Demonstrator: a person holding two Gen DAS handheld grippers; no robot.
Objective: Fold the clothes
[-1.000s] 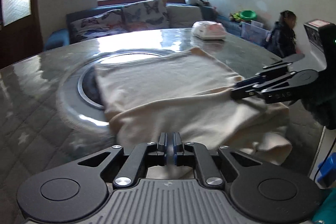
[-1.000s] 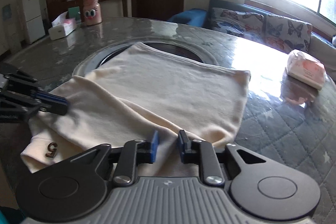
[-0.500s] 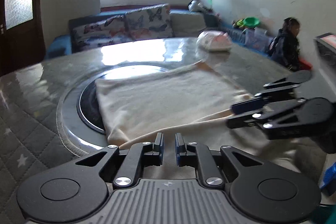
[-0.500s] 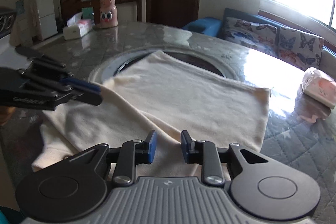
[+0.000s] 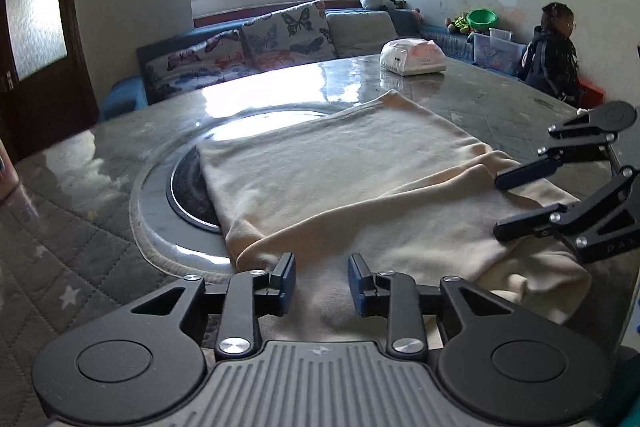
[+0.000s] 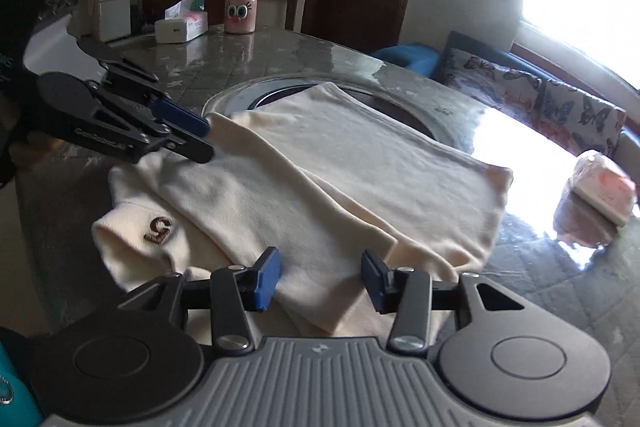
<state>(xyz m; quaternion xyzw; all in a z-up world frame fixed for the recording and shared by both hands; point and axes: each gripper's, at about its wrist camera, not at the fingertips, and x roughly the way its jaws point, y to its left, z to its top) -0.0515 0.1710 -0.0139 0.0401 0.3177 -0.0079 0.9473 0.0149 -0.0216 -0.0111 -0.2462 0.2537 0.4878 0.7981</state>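
Left wrist view, table: round grey glossy tabletop, recessed ring at 10 o'clock.
Garment: cream knit folded top flat at centre.
Left gripper: 6 o'clock, jaws opening, released, cloth beneath.
Right gripper: 3 o'clock, jaws opening, released.
Tissue pack: white-pink soft pack, 1 o'clock.

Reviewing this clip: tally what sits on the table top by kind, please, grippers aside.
Cream garment: 1
Tissue box: 1
Pink bottle: 1
Wipes pack: 1
Total: 4
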